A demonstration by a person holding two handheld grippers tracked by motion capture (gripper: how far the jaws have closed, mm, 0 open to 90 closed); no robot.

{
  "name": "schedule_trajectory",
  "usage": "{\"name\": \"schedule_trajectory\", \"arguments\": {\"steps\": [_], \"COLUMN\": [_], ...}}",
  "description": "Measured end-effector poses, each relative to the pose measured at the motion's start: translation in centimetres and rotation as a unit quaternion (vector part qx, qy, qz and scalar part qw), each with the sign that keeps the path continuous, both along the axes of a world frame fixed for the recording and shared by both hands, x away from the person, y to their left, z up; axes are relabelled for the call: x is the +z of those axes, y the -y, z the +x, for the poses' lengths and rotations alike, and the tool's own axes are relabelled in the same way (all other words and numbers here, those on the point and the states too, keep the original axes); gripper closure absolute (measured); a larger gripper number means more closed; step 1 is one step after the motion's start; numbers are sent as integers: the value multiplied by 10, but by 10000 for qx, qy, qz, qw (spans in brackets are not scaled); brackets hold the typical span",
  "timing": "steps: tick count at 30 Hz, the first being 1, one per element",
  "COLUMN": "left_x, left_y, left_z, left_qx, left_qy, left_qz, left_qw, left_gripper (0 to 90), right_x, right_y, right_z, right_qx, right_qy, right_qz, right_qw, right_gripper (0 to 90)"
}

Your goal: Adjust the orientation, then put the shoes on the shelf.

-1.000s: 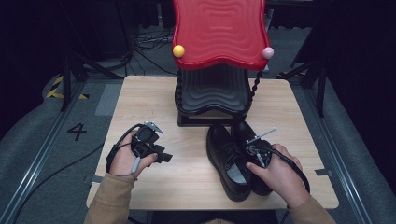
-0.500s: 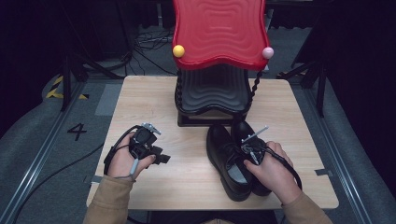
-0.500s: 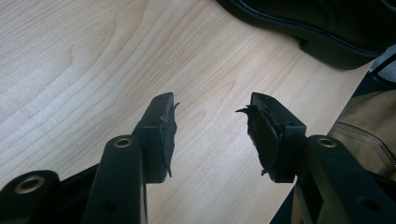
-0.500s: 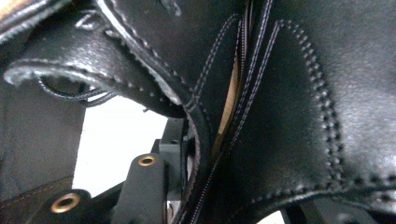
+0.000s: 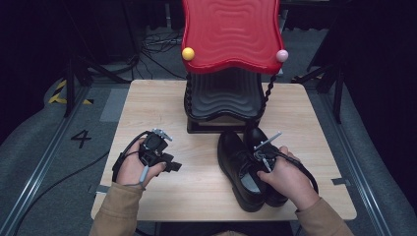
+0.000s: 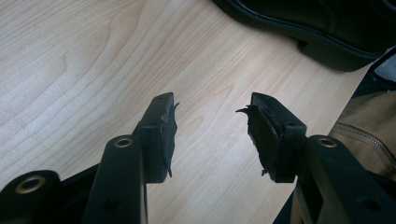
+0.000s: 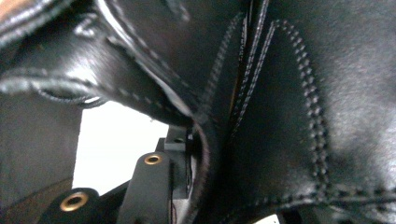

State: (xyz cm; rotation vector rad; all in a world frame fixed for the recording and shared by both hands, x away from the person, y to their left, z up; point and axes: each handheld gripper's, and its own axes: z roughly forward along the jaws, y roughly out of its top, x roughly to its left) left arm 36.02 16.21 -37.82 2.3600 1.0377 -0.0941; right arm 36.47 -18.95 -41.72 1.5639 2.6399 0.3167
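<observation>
Two black leather shoes (image 5: pixel 239 169) stand side by side on the wooden table (image 5: pixel 162 108), toes pointing away from me. My right gripper (image 5: pixel 259 157) reaches down where the two shoes meet. Its jaws have just been closing with shoe leather (image 7: pixel 289 116) between them. One jaw sits inside a shoe and presses the wall; the other jaw is hidden behind the leather. My left gripper (image 5: pixel 172 166) rests low over bare wood to the left of the shoes. Its jaws (image 6: pixel 210 126) stand open with nothing between them, and a shoe (image 6: pixel 317 28) lies beyond.
At the back of the table a red wavy panel (image 5: pixel 231 34) sits over a ribbed black base (image 5: pixel 223 101), with a yellow ball (image 5: pixel 188 53) and a pink ball (image 5: pixel 281 55) at its corners. A tan sleeve (image 6: pixel 369 126) shows beside the left jaws.
My right hand has edged a little left and settled onto the shoes. The left hand and the shoes have stayed in place.
</observation>
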Motion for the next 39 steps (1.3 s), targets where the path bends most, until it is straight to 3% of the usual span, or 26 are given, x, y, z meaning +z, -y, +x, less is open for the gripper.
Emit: {"name": "schedule_trajectory", "arguments": {"steps": [2,6,12,28,39], "left_x": [0,0,1,5,8], "left_y": [0,0,-1,-5,-15], "left_z": [1,2,4,7,1], "left_qx": [-14,2,-26,24,170], "left_qy": [-4,-12,12,83,122], "left_qz": [-24,-51,-93,-189,-216], "left_qw": [10000,10000,10000,9998,9995], "left_gripper": [522,523,524,523,523], "right_x": [0,0,1,5,29], "right_y": [-3,2,2,17,28], "right_z": [2,5,10,12,4], "right_qx": [-158,-267,-417,-359,-169], "right_qy": [-93,-191,-391,-352,-388], "right_qz": [-106,37,-2,270,461], "right_qw": [9998,9995,9984,9984,9980], "right_gripper": [701,720,755,820,821]}}
